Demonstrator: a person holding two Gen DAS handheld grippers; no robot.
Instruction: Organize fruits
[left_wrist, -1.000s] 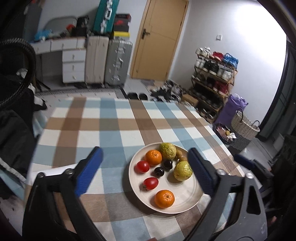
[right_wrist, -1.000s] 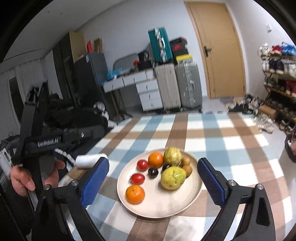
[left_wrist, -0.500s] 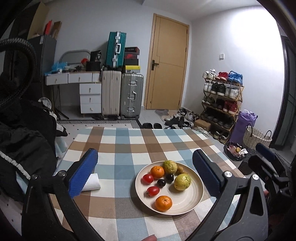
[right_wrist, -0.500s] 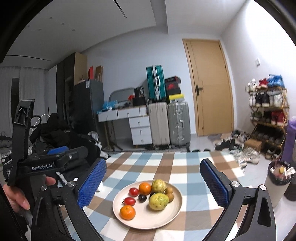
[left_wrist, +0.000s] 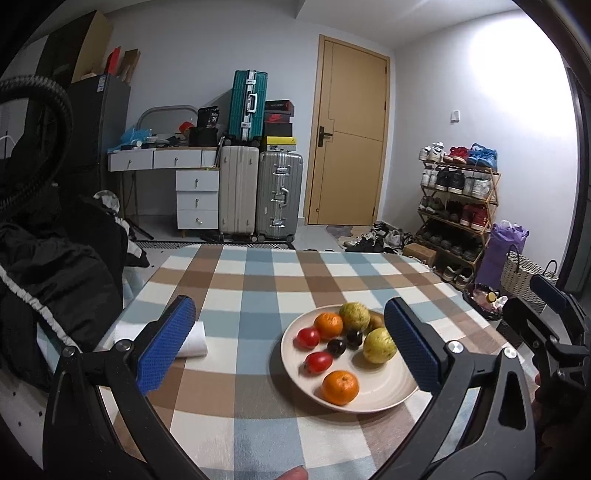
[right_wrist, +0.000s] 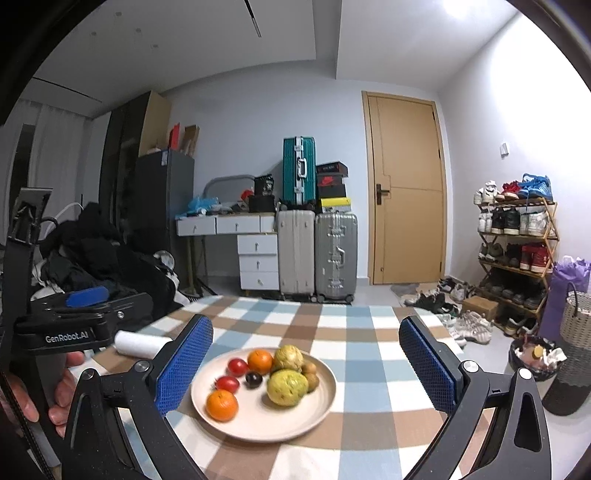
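Though the task only said to organize fruits, all the fruit we could see lay together on one plate (right_wrist: 325, 391), which sat on the checked cloth (right_wrist: 354, 332). In the right wrist view, one orange (right_wrist: 221, 405) lay at the plate's 8 o'clock and a second orange (right_wrist: 260, 361) at 12. Two tomatoes (right_wrist: 227, 383) sat at 9 to 10 o'clock, a dark plum (right_wrist: 254, 379) near the centre, and two green fruits (right_wrist: 287, 387) from the centre toward 1 o'clock. Small brown fruits (right_wrist: 309, 368) touched them at 3 o'clock.

We judged the oranges firm and light, best taken across their middles. The tomatoes and plum looked smooth and soft, likely to slip or bruise under a hard squeeze. The green fruits looked heavier and wide, needing nearly full spread.

Our left gripper (left_wrist: 288, 347) hung spread wide and empty, with the plate at its 3 o'clock. Our right gripper (right_wrist: 306, 365) was likewise spread and empty, framing the plate. A white roll (right_wrist: 142, 343) lay on the cloth at the plate's 10 o'clock.

Fruit gathered on one plate would fit a sorted end or a pile awaiting sorting; we could not tell which.
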